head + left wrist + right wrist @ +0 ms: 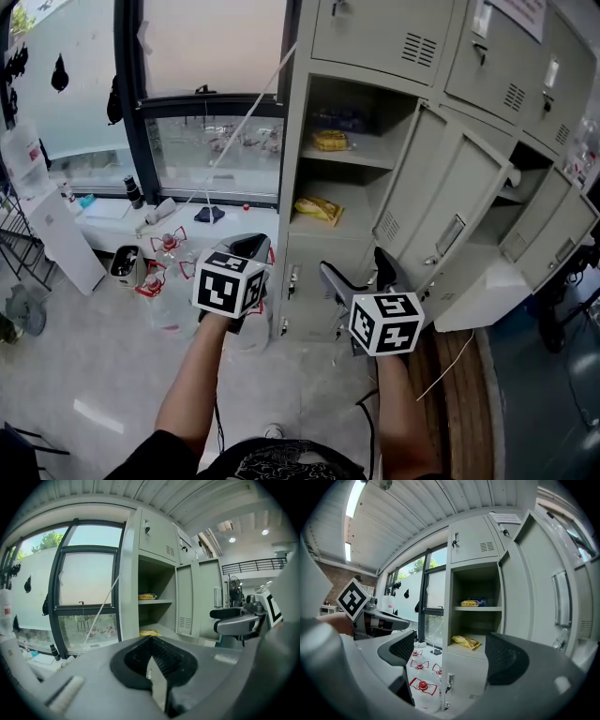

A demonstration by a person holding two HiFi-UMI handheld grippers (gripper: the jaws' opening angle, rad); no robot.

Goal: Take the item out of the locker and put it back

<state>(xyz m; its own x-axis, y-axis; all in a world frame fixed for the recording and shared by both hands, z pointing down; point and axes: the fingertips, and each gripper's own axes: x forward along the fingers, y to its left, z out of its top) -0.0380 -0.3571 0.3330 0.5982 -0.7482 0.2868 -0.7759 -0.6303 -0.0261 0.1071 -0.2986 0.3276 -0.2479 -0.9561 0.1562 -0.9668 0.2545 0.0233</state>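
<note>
Packet (465,642) beyond empty, wide-open right hand-held gripper (451,654)

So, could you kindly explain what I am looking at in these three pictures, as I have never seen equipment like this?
There is no robot here: a person holds a hand-held gripper in each hand. The head view comes from a camera on the person's head, looking down at the left gripper and right gripper; the marker cubes are part of them. The other two pictures come from cameras riding on each gripper, looking forward along it. The left gripper's fingers are closed together on nothing; the right gripper's fingers stand apart, also empty. Ahead is a grey locker with an open door. A yellow packet lies on its lower shelf and a second packet on the upper one. Nothing is held.
</note>
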